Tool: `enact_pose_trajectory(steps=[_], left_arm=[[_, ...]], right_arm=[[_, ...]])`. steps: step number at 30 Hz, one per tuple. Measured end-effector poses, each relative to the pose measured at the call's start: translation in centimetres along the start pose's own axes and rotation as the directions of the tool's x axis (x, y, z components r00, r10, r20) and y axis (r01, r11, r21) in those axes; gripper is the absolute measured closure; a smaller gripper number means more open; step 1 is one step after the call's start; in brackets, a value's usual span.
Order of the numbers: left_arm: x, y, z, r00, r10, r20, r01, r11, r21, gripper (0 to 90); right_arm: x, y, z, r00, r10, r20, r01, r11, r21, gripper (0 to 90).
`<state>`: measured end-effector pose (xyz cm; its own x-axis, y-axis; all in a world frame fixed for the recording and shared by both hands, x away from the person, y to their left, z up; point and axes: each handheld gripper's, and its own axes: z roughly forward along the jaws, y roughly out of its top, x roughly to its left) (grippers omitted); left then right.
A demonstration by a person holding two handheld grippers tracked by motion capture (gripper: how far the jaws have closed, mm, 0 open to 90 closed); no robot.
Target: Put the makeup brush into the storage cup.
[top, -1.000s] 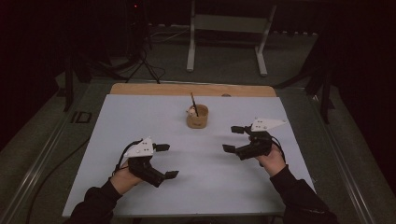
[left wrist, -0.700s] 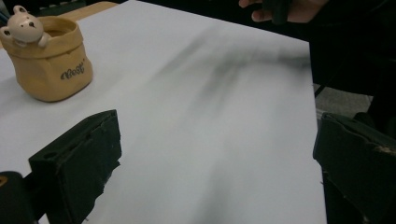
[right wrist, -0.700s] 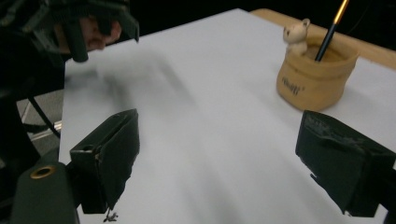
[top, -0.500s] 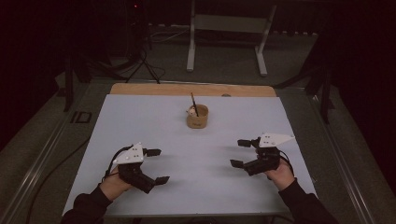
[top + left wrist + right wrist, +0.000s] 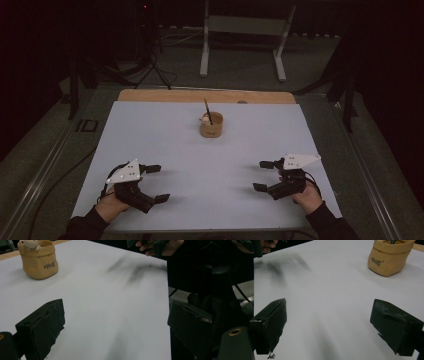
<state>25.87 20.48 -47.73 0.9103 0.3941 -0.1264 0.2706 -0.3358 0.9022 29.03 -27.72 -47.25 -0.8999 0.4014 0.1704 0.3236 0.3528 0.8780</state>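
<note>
Grippers are both sitting at the near edge of the white table (image 5: 165, 125), wide apart from each other and well away from the small tan pouch (image 5: 211, 126) that is standing upright toward the far middle. The left gripper (image 5: 156, 183) is hovering with its jaws spread wide and nothing between them, and the left gripper view is showing bare tabletop in that gap. The right gripper (image 5: 263, 175) is doing the same thing, jaws fully parted and holding nothing.

So step-wise this is looking like the very start or a rest pose, with the reach for the pouch not yet begun. The next move is probably calling for one hand to travel forward and inward to the pouch and line the jaws up either around its soft wall or on the dark stick (image 5: 207, 111) that is poking out of the top, leaning a bit. A squishy bag is likely going to need a gentle squeeze or a second gripper steadying it.

Hard bits: the light-coloured lump (image 5: 204, 119) sitting at the pouch rim is too small to identify, maybe a little figure. The printed word on the pouch (image 5: 37, 262) is blurring out, and its top is getting cut off in the right gripper view. Dark smears on the table there are looking like motion-blurred shadows.
</note>
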Motion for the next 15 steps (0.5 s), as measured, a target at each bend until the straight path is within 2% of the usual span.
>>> enact_pose_trajectory(steps=[3,8,15], left_arm=[[0.0,-0.4,-0.3,1.0,0.0,-0.007,0.0,1.0,0.006,2.2],[0.2,-1.2,-0.7,0.9995,-0.018,-0.025,0.018,0.9997,-0.014,2.5],[0.3,-1.9,-1.4,0.9988,-0.035,-0.036,0.035,0.9994,0.003,2.5]], right_arm=[[0.0,-0.5,-0.3,1.0,0.006,0.002,-0.006,1.0,0.004,13.8],[0.0,-1.5,-0.6,0.9999,0.012,0.009,-0.012,1.0,0.021,13.8],[-0.1,-2.3,-1.1,0.9997,0.021,0.011,-0.021,1.0,0.012,13.8]])
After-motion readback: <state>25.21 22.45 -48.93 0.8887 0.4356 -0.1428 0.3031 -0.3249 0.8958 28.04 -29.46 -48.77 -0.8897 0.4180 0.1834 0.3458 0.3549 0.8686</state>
